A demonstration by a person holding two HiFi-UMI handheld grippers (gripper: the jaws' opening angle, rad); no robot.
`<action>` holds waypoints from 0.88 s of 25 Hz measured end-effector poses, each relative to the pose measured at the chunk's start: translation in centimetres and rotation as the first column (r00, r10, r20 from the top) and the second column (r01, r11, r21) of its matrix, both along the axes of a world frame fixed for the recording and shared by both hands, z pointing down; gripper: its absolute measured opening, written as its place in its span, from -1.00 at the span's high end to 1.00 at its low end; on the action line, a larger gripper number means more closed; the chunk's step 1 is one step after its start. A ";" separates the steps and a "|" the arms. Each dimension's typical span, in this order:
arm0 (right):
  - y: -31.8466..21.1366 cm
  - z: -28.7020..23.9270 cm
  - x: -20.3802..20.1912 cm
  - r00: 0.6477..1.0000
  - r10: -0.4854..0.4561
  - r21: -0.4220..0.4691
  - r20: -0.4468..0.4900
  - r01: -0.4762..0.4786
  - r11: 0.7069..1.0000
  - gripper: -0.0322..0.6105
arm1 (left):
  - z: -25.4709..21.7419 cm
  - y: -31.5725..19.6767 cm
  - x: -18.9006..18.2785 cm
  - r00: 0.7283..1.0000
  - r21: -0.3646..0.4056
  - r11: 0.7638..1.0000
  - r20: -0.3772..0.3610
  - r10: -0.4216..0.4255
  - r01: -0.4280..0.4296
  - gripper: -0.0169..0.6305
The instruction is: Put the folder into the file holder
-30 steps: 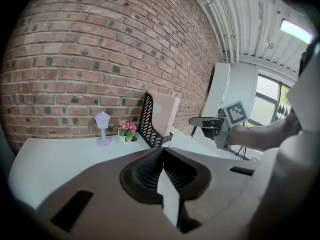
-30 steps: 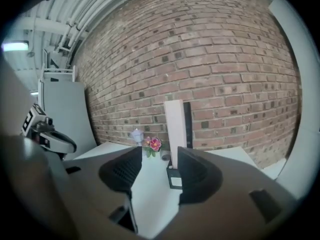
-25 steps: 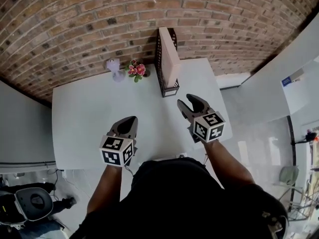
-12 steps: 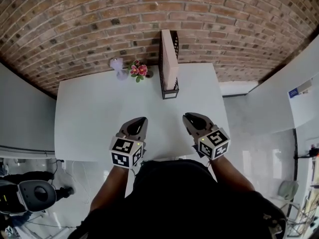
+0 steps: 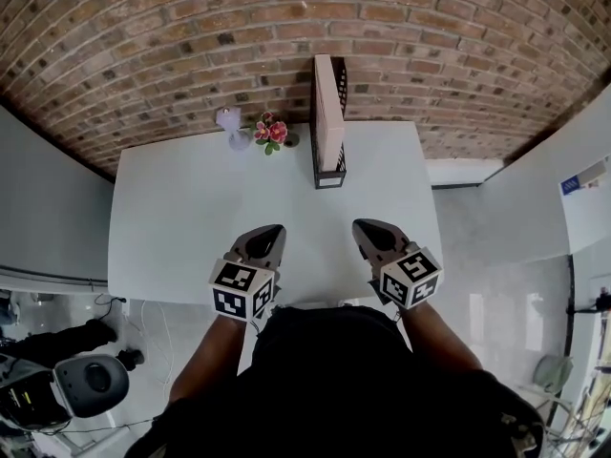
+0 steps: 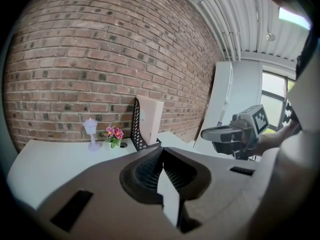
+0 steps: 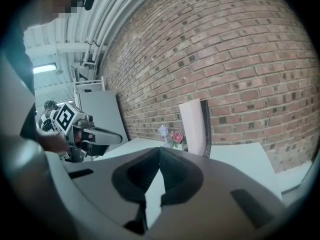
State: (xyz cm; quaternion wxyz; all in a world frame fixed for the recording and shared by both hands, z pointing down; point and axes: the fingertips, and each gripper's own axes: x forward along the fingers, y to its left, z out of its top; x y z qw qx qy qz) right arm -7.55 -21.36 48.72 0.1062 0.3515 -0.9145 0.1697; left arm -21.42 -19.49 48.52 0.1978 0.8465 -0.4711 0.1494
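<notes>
The folder (image 5: 327, 113) stands upright inside the file holder (image 5: 329, 175) at the far edge of the tabletop (image 5: 181, 227), well ahead of both pairs of jaws. The left gripper (image 5: 270, 229) has its jaws clenched on nothing. The right gripper (image 5: 363, 225) has just closed its jaws, which are likewise empty.

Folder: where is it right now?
In the head view the folder stands upright inside the black file holder at the far edge of the table by the brick wall, just right of the flowers.

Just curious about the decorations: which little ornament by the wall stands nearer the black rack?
The pink flowers; the white lamp stands farther left of the rack.
</notes>
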 end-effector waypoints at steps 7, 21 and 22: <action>-0.2 -0.5 -0.5 1.000 0.000 -0.009 0.022 0.000 1.000 0.89 | -0.1 -0.2 -0.6 1.000 -0.009 1.000 0.012 -0.001 0.001 0.94; -0.2 0.0 -1.7 0.999 -0.003 -0.037 0.036 0.005 0.999 0.89 | 0.2 0.5 -1.3 0.999 -0.018 1.000 0.029 0.018 -0.017 0.94; -0.2 -0.1 -1.8 0.999 -0.005 -0.034 0.036 0.006 0.999 0.89 | 0.1 0.5 -1.4 0.999 -0.017 1.000 0.029 0.017 -0.016 0.94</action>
